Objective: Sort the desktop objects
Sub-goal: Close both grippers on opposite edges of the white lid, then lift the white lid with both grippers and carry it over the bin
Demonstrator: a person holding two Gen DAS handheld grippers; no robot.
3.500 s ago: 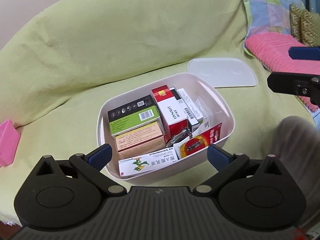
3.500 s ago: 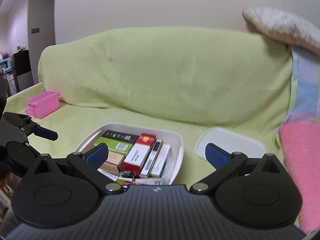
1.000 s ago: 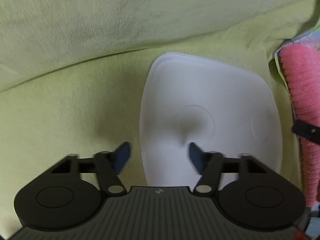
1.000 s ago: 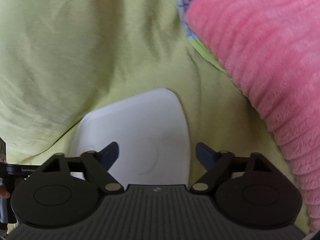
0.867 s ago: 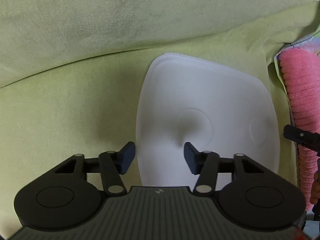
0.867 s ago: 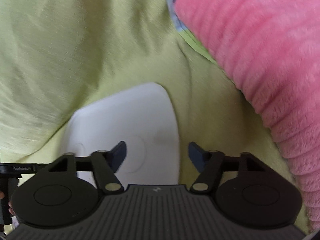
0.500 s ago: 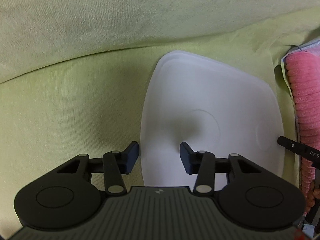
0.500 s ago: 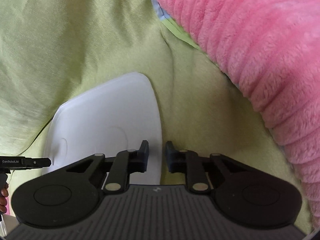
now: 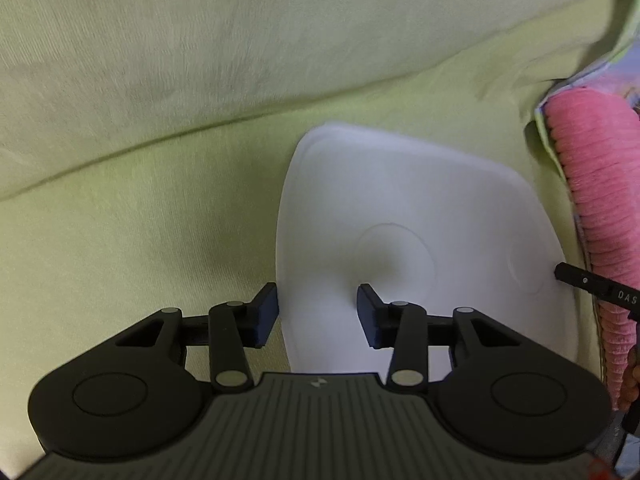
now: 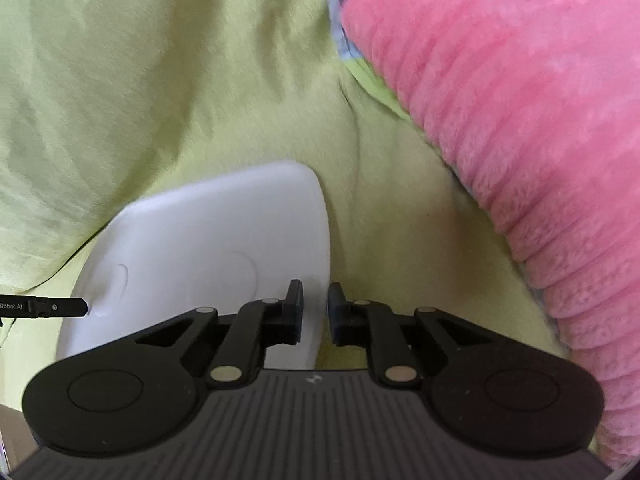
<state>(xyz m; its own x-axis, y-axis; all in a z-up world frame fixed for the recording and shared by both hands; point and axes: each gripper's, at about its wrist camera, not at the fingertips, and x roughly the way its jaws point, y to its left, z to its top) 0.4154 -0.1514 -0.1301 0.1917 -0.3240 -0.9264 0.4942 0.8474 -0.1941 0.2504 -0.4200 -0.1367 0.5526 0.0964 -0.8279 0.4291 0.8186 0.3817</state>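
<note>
The right gripper [image 10: 315,312] has its jaws pinched on the lower-right edge of the white lid [image 10: 208,248]. The left gripper [image 9: 318,314] straddles the lid's left edge, jaws parted, not yet clamped. The lid lies flat on the green sofa cover [image 9: 140,220], its long axis running between the two grippers, beside the pink cushion [image 10: 520,120].

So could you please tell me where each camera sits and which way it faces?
Left wrist: on the left tongs, looking down across the flat white plastic lid's left edge; right tongs' tip and a fingertip show.
Right wrist: on the right tongs, straddling the lid's right edge beside a pink plush cushion.
Shared: lid, yellow-green sofa cover.
</note>
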